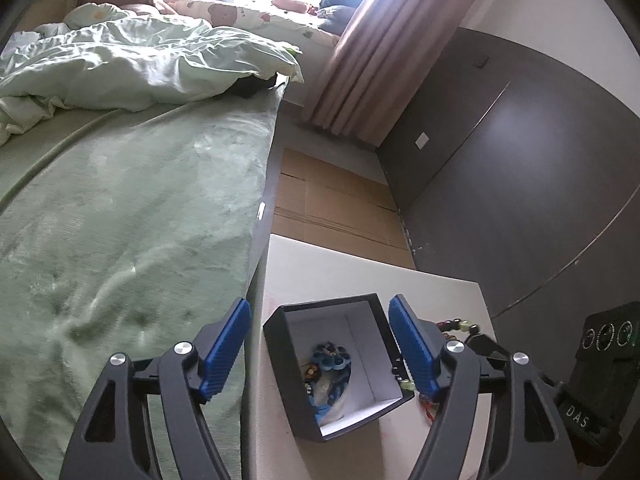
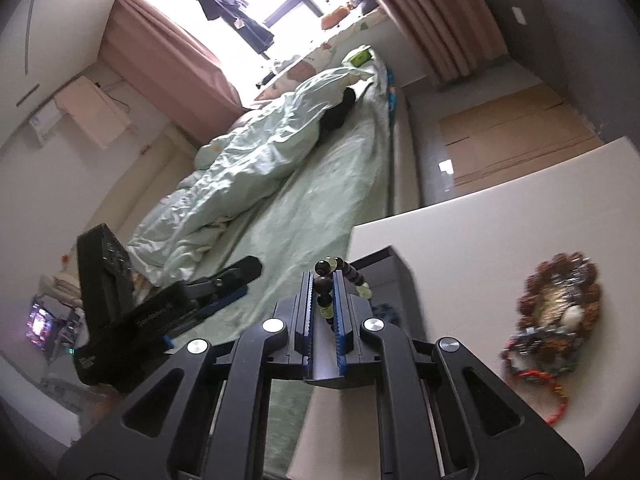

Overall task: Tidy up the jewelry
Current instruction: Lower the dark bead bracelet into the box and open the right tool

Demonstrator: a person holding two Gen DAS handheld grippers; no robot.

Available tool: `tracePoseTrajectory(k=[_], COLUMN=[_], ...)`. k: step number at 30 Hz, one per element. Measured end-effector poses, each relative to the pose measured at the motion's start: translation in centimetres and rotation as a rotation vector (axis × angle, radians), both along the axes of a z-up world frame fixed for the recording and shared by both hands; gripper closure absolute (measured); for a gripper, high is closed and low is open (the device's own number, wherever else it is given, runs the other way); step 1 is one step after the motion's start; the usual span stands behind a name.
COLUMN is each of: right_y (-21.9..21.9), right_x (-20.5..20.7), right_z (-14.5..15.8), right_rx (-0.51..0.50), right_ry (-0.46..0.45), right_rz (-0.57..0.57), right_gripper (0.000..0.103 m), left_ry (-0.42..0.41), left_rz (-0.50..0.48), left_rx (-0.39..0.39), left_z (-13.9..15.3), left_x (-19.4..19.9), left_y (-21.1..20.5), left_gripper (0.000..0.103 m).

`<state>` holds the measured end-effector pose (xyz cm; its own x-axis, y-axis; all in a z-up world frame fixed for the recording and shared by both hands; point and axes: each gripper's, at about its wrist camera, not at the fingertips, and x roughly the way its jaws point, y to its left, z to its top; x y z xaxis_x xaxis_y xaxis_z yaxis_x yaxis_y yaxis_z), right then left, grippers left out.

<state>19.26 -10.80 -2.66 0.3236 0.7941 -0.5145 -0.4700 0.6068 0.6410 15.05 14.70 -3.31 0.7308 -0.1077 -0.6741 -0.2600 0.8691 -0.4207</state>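
Lower centre, the square black cardboard box (image 1: pixel 340 364) already holds blue beads; left gripper (image 1: pixel 320 348) spread around it, right gripper (image 2: pixel 323 300) pinching a dark-and-green bead bracelet (image 2: pixel 325 284); brown bead pile (image 2: pixel 556 312) awaits at right

Matt black card box (image 1: pixel 320 360) with white paper lining, glossy dark and pale-green beads (image 2: pixel 326 280), ribbed blue plastic pads (image 1: pixel 412 348), smooth matt white tabletop (image 2: pixel 480 220), plush green bedcover (image 1: pixel 120 220).
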Motion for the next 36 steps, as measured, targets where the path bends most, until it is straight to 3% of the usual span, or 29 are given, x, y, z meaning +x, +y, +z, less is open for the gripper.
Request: tracePoseTrajectory(k=[1, 2, 4, 15, 24, 26, 36], right_y=[0.4, 0.8, 0.2, -5.0, -9.8, -10.5, -13.0], right_x=[0.0, 0.1, -0.3, 0.1, 0.6, 0.8, 1.1], right_z=[-0.1, -0.3, -0.4, 0.4, -0.2, -0.7, -3.6], right_rx=[-0.016, -0.044, -0.072, -0.096, -0.167, -0.185, -0.232], right_ry=[0.009, 0.021, -0.003, -0.027, 0.014, 0.039, 0.193], right_rz=[0.010, 0.019, -0.033, -0.127, -0.239, -0.252, -0.292], right_gripper=[0.085, 0.050, 0.012, 0.012, 0.014, 0.021, 0.039], left_ry=[0.002, 0.002, -0.001, -0.004, -0.004, 0.000, 0.031], left_rz=[0.000, -0.001, -0.004, -0.041, -0.155, -0.180, -0.314], left_rx=[0.001, 0.004, 0.007, 0.012, 0.039, 0.043, 0.042], left_z=[-0.1, 0.0, 0.0, 0.0, -0.1, -0.2, -1.6], left_x=[0.1, 0.0, 0.0, 0.2, 1.0, 1.3, 2.6], left_y=[0.1, 0.1, 0.1, -1.4, -5.8, -6.8, -12.3], left_gripper=[0.030, 0.029, 0.027, 0.027, 0.030, 0.033, 0.055])
